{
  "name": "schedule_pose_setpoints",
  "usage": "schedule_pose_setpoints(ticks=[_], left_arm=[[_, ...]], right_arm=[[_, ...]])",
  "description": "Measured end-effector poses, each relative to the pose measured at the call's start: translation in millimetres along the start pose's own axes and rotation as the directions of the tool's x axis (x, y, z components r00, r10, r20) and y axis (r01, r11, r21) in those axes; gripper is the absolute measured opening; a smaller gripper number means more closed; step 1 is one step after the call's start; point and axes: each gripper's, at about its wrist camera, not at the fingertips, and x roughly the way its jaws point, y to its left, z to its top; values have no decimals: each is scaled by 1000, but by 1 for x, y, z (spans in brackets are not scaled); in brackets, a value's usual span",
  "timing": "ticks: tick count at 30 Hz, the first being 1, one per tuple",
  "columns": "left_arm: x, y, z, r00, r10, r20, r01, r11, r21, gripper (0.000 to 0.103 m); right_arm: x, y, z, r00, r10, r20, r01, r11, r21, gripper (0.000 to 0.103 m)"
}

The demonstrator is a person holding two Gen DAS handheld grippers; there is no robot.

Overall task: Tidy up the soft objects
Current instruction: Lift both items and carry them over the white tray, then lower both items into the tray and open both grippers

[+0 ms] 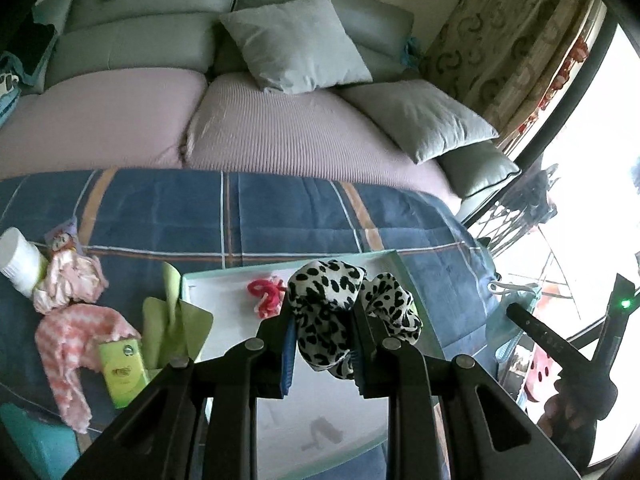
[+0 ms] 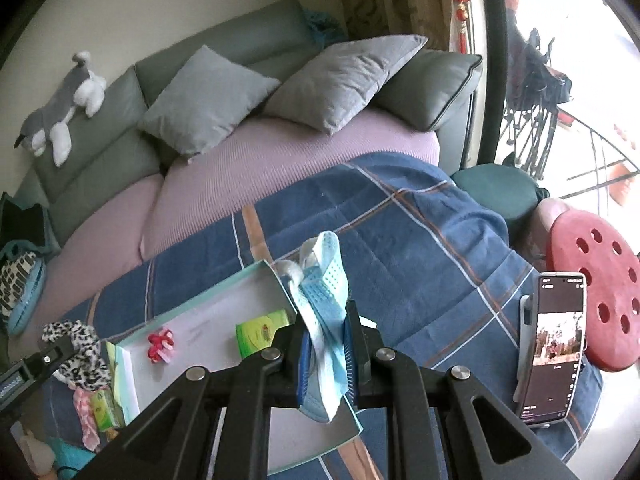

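Behind everything runs a grey sofa (image 1: 160,40) with mauve seat covers, and a blue plaid blanket (image 1: 280,216) is spread in front of it, carrying a shallow white box (image 1: 224,292) with a teal rim.

The near end of the box is hidden by the gripper arms in both views. On the sofa back, the plush dog (image 2: 60,108) is whole in the right view; the left view cuts it down to white paws at the top edge. A teal thing at the lower left corner of the left view is cut off and cannot be identified.

Only the right view shows a phone (image 2: 554,344) on a stand, a red stool (image 2: 600,292) with holes, and 1 green packet (image 2: 262,330) inside the box. Only the left view shows a white bottle (image 1: 18,260) and a small doll (image 1: 60,242) on the blanket.

Counted: 2 grey cushions (image 1: 298,42) plus 1 darker one, 1 red-and-pink scrunchie (image 1: 266,294) in the box, 1 pink striped cloth (image 1: 76,344) beside it, and 2 green packets in all.

The left gripper (image 1: 324,328) is clamped narrow on a leopard scrunchie (image 1: 332,300), held above the box. The right gripper (image 2: 326,340) is pinched on a blue mask (image 2: 324,304) over the box's right edge.
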Motion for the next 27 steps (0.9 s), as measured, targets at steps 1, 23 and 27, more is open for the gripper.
schedule_pose_setpoints(ticks=[1,23,27], left_arm=[[5,0,-2,1000,-1,-9,1,1000,-2,24],[64,9,-31,993,17,-120,-23,998,-52,24],[74,13,-35,991,36,-128,-43,998,-50,24]], right_arm=[[3,2,-2,1000,-3,-11,3,1000,-6,15],[54,40,-28,976,-61,-210,27,986,-162,15],[75,47,-40,959,-68,-276,16,982,-188,15]])
